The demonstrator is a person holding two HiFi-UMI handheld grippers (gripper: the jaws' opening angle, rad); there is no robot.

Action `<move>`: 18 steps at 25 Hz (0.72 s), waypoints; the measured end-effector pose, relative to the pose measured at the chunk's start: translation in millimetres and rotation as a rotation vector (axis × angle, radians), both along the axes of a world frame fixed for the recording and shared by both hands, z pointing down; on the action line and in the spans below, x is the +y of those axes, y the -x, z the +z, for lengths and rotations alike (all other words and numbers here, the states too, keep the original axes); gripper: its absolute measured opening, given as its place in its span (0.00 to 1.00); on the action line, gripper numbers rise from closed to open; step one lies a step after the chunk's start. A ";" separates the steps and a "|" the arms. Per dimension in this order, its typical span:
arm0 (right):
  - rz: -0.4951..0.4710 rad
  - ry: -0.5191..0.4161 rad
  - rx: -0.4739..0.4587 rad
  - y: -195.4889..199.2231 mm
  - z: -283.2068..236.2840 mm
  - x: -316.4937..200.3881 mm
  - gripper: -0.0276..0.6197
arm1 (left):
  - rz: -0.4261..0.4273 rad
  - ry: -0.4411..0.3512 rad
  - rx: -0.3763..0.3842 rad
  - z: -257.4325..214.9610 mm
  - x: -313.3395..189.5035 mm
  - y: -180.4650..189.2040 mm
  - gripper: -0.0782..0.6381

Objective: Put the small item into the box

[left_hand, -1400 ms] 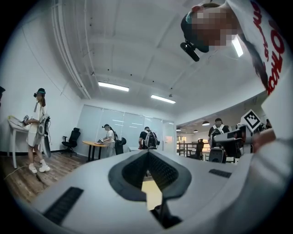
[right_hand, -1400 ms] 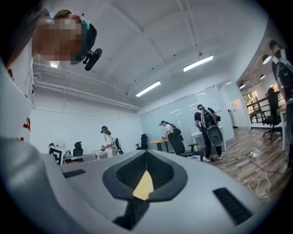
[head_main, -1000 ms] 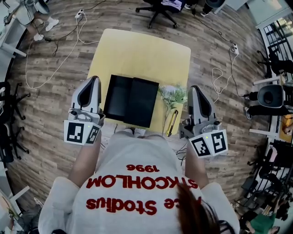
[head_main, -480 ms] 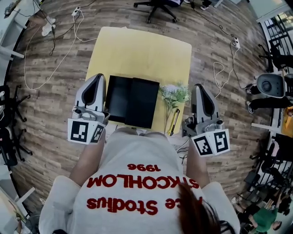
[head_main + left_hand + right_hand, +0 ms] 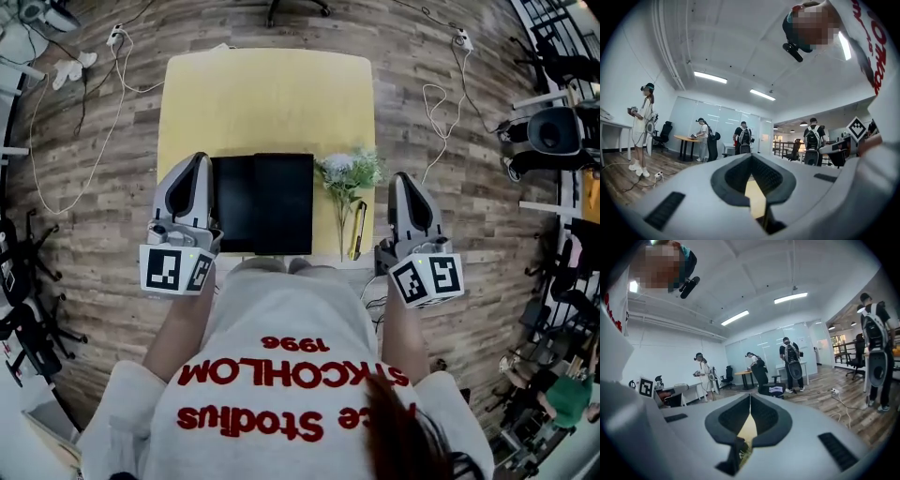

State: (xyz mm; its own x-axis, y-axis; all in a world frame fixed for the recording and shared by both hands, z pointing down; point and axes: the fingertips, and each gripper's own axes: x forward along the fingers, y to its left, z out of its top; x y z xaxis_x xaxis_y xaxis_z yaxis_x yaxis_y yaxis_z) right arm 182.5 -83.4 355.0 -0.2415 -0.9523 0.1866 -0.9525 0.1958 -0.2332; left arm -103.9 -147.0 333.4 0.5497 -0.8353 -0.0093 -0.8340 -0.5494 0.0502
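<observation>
An open black box lies on the yellow table, near its front edge. Right of it lies a bunch of pale flowers, and beside the stems a slim yellow and black item. My left gripper hangs at the box's left side, shut and empty. My right gripper hangs off the table's right edge, right of the flowers, also shut with nothing in it. In the left gripper view the jaws meet at the tip over a strip of yellow table. The right gripper view shows the same closed tip.
The table stands on a wooden floor with cables trailing at left and right. Office chairs and stands line the room's edges. Several people with backpacks stand in the room. The person's white shirt fills the near foreground.
The head camera has swung, so the table and box now sit squarer and further left in view. Both grippers keep their places beside the box and stay shut.
</observation>
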 end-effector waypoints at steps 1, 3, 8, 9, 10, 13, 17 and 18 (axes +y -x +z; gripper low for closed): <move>0.017 0.029 0.008 -3.7 10.7 4.3 0.05 | 0.013 0.012 -0.001 4.9 0.7 -3.7 0.12; 0.042 0.089 0.021 -9.3 33.6 11.3 0.05 | 0.034 0.040 -0.003 15.8 2.0 -10.5 0.12; 0.068 0.269 0.029 -12.7 98.2 31.6 0.05 | 0.078 0.125 -0.008 44.0 7.6 -24.3 0.12; 0.071 0.302 0.033 -13.2 111.9 34.8 0.06 | 0.086 0.139 -0.011 49.2 8.4 -26.3 0.12; 0.072 0.334 0.037 -14.3 126.1 37.1 0.06 | 0.091 0.149 -0.014 53.7 8.7 -28.3 0.12; 0.068 0.429 0.041 -17.9 167.8 43.8 0.11 | 0.099 0.168 -0.020 62.6 9.8 -34.1 0.12; 0.066 0.548 0.064 -20.8 219.3 57.0 0.18 | 0.109 0.188 -0.034 69.6 14.3 -38.6 0.12; 0.071 0.578 0.073 -21.1 232.0 61.3 0.18 | 0.110 0.194 -0.038 71.5 15.8 -38.3 0.12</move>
State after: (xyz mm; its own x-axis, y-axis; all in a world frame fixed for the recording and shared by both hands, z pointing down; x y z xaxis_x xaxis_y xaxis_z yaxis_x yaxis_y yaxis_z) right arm 203.7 -22.1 587.0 -0.1482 -0.7042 0.6944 -0.9762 -0.0083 -0.2168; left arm -65.6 -131.2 404.9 0.6348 -0.7540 0.1687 -0.7727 -0.6206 0.1335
